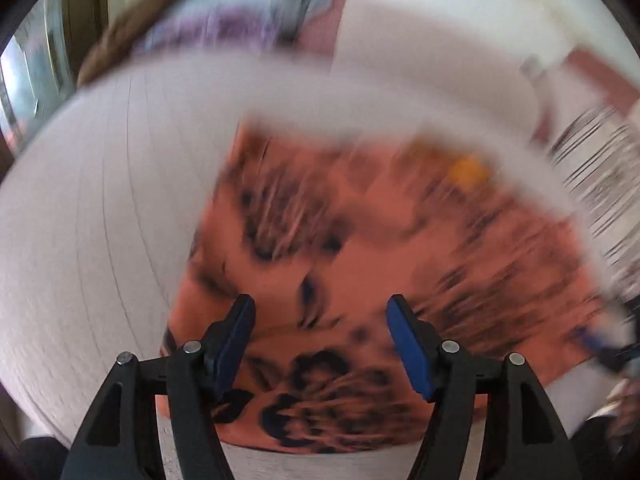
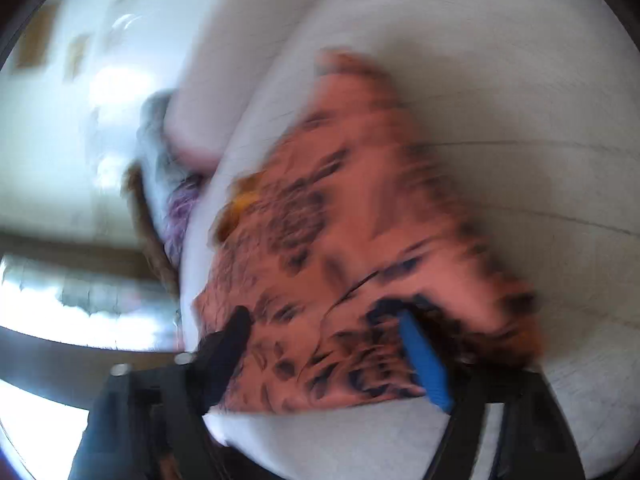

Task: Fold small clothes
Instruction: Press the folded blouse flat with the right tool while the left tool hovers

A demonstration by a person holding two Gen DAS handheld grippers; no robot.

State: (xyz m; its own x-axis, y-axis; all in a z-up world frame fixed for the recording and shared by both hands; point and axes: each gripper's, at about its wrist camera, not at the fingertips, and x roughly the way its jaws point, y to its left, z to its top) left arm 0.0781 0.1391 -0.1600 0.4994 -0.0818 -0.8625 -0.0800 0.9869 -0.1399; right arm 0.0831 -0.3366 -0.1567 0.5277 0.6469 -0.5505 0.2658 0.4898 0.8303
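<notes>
An orange garment with a black print (image 1: 360, 264) lies spread on a white bed cover (image 1: 100, 220); both views are blurred by motion. My left gripper (image 1: 320, 312) stands open above the garment's near part, and its blue pads (image 1: 408, 344) touch no cloth. In the right wrist view the same orange garment (image 2: 360, 220) lies on the white cover (image 2: 520, 100). My right gripper (image 2: 324, 320) is open over the garment's near edge, its blue pad (image 2: 424, 364) apart from the dark finger (image 2: 228, 344).
A heap of grey and purple clothes (image 1: 256, 20) lies at the far edge of the bed, with a brown rim (image 1: 120, 36) beside it. A black-and-white striped cloth (image 1: 600, 168) lies at the right. A white wall (image 2: 40, 140) stands behind the bed.
</notes>
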